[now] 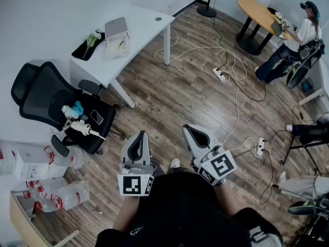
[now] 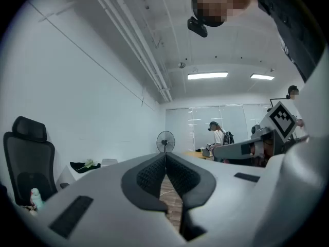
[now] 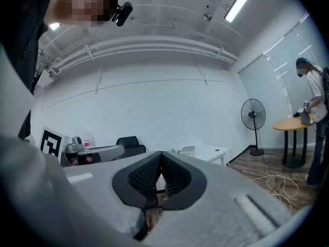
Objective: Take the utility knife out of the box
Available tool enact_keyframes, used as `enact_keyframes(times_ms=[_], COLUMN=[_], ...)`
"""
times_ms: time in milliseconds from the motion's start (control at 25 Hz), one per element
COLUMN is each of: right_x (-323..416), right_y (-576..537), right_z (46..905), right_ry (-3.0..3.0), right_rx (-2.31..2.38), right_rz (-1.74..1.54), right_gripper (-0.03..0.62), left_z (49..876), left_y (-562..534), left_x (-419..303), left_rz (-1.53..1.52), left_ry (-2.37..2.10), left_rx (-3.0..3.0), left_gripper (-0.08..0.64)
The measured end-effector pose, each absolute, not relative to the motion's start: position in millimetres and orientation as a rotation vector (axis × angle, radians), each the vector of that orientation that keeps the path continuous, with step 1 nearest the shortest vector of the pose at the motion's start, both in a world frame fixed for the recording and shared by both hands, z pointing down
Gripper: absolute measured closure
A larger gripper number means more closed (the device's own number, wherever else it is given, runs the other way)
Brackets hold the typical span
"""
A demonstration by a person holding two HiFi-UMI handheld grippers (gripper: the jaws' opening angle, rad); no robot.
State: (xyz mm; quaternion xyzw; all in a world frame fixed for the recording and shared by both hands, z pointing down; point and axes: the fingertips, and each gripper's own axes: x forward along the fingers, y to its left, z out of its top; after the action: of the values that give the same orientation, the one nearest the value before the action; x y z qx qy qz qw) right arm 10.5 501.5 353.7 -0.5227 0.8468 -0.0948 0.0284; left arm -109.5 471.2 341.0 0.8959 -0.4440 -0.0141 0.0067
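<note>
A white worktop (image 1: 141, 24) stands by the wall on the wooden floor (image 1: 180, 99). It carries a black mat (image 1: 82, 50) with a pale flower sprig (image 1: 92, 38) at one end, and a black office chair (image 1: 43, 94) just beside it holds a phone (image 1: 96, 118) and small odds and ends on its seat. White cables trail across the floor to a power strip (image 1: 221, 75) and a second strip (image 1: 260, 146) further right. At the far end a person (image 1: 295, 40) stands beside a round wooden table (image 1: 255, 10) with a pedestal fan (image 1: 206, 9) near it, and clear plastic bottles (image 1: 67, 194) lie at the lower left.
</note>
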Motion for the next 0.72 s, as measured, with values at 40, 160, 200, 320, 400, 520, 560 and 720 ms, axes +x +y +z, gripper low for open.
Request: enact_keyframes(times_ms=[40,160,200,320,400,520,560,720], right_x=[11.4,13.2,13.4,14.3,14.8,14.1,13.4,14.7], right_y=[503.4,507.2,507.6,509.1,510.5,509.9,509.7,509.1], right_z=[353.6,351.6,350.1,346.8,345.8,344.5,344.6,345.5], right_ry=[2.614,2.616,2.616,2.616,2.615,2.612,2.612,2.606], right_rx=[-1.611,-1.606,-1.603,-1.599,-1.595,-1.590,-1.591,-1.601], right_rz=[-0.293,-0.289,-0.283,-0.264,-0.256,-0.253,-0.253,-0.255], right_gripper=[0.588,0.588,0.588,0.588,0.588,0.588,0.588,0.588], left_z=[340.7,337.0,335.2,333.3,334.4,335.0,335.0,335.2], left_y=[473.1,478.0,479.1,482.2,484.5,485.1,485.1,483.3], left_x=[-108.3,-106.0,-106.1,-107.4,-107.9,-108.1,-108.7,-110.9], left_rz=[-0.041,-0.042,-0.044,-0.046,-0.041,-0.034,-0.034,-0.033], left_ry=[-1.393,-1.403,-1.407,-1.420,-1.423,-1.420,-1.419,-1.424], left_rx=[2.804,2.814,2.818,2.820,2.819,2.821,2.822,2.819], left_gripper=[0.554,0.554,0.554,0.554,0.554,0.554,0.554,0.554])
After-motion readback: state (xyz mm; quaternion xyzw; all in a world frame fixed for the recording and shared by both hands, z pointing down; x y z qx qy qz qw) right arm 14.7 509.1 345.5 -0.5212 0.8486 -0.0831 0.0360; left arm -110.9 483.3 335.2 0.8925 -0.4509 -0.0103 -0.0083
